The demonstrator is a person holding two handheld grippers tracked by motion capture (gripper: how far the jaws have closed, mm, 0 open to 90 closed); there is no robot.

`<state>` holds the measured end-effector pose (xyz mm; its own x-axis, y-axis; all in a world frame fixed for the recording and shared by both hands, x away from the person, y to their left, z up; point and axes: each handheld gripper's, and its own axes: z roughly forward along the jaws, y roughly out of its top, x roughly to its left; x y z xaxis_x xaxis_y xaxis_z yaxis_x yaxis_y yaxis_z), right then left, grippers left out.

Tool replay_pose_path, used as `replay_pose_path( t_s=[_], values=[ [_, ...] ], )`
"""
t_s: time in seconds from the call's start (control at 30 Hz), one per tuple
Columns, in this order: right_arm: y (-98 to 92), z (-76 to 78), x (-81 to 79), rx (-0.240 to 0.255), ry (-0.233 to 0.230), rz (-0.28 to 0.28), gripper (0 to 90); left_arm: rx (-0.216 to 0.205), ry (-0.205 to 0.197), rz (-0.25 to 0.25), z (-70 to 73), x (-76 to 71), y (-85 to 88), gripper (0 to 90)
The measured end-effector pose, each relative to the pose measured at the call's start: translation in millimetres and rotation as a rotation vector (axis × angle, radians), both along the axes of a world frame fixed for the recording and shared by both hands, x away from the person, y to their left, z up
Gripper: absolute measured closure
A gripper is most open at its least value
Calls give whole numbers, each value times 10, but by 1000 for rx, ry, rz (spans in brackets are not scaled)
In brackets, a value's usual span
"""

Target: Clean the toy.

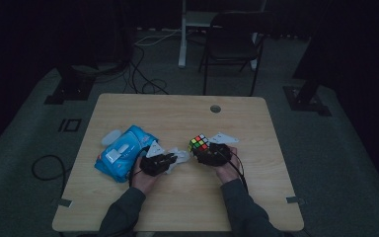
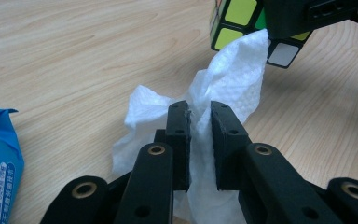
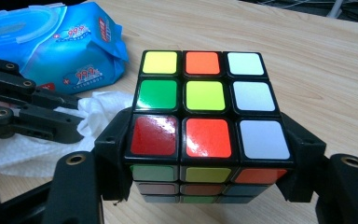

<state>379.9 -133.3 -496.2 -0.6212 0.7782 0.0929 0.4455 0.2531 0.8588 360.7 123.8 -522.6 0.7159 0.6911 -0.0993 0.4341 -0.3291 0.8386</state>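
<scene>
On the wooden table [image 1: 177, 113], the left tool [image 2: 199, 122] pinches a white wipe [image 2: 233, 70]; the right tool [image 3: 209, 161] clamps the cube [image 3: 205, 95].

My cube [image 3: 205, 126]: red, orange, white, green, yellow stickers on black; wipe [image 2: 228, 88] white, dimpled; pack [image 3: 70, 46] blue

light wood table [image 1: 177, 113], rounded corners, stood on grey carpet. round cable hole [image 1: 215, 108] near the far edge, right of centre. blue pack of wet wipes [image 1: 121, 153] lay on the left half, lid flap open on the far side. crumpled white wipe [image 1: 180, 157] rested on the wood just right of the pack. near half was bare wood.
</scene>
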Motion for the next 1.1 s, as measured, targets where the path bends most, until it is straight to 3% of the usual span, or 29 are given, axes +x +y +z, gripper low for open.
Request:
replay_pose_path(
  t_s=[0.47,1.1],
  values=[
    [-122,-67,-15,-24,10,-18,342,-2,12,20,-30,-1,73,802],
    [-315,-211,-110,-93,25,-46,341,19,26,70,-110,-19,175,801]
  ],
)
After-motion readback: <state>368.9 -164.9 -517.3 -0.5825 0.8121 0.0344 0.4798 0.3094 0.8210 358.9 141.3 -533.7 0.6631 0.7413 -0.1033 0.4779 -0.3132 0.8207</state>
